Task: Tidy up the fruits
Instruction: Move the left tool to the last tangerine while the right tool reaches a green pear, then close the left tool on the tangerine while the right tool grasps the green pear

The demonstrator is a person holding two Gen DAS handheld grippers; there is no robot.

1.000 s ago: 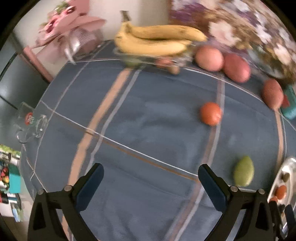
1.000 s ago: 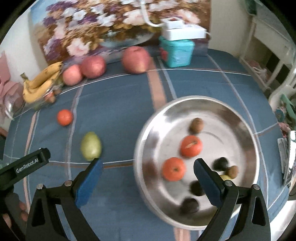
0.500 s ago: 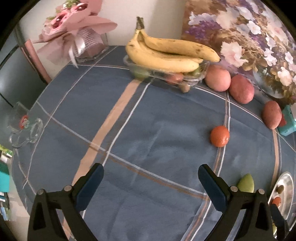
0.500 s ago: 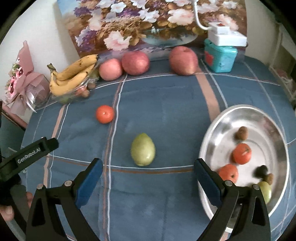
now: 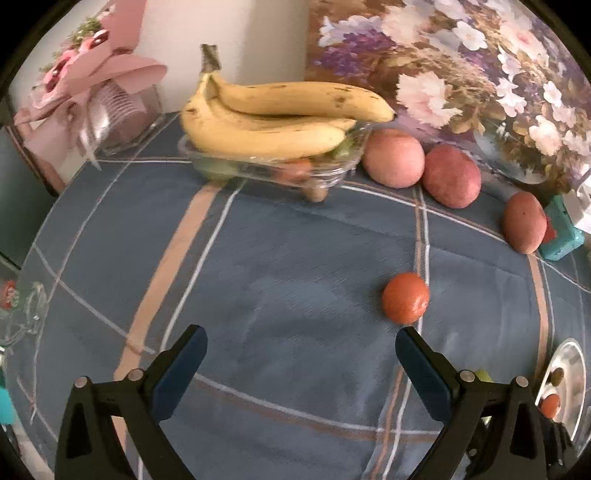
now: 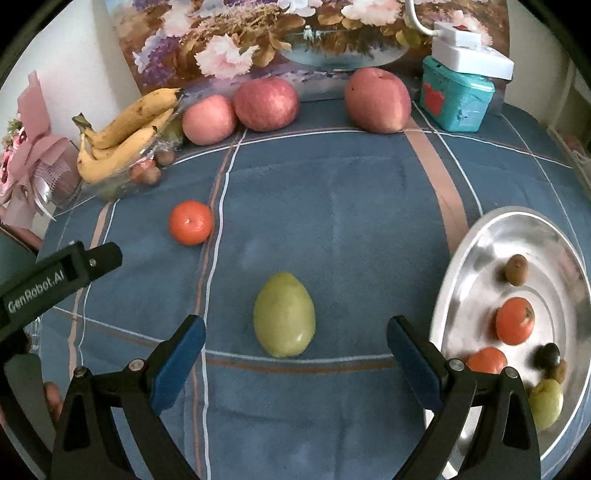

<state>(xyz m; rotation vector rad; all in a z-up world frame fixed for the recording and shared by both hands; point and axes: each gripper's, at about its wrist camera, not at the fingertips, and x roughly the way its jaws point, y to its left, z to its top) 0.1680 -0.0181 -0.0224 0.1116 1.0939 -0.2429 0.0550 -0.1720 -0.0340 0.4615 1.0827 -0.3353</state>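
A green pear-shaped fruit [image 6: 284,314] lies on the blue cloth just ahead of my open right gripper [image 6: 295,354], between its finger lines. An orange tangerine [image 6: 191,222] sits farther left; in the left wrist view this tangerine [image 5: 405,297] lies just beyond the right finger of my open left gripper [image 5: 301,363]. A steel bowl [image 6: 461,266] at the right holds several small fruits. Bananas [image 5: 273,122] rest on a glass dish [image 5: 332,171] at the back, with three red apples [image 5: 393,157] along the wall. Both grippers hold nothing.
A teal box [image 6: 456,98] with a white power strip stands at the back right. A pink bouquet [image 5: 99,81] stands at the back left, and a glass mug [image 5: 22,314] sits at the left table edge. A floral picture [image 6: 280,33] leans on the wall.
The right gripper has swung left from over the steel bowl to face the green fruit. The left gripper has moved forward, toward the tangerine and the bananas.
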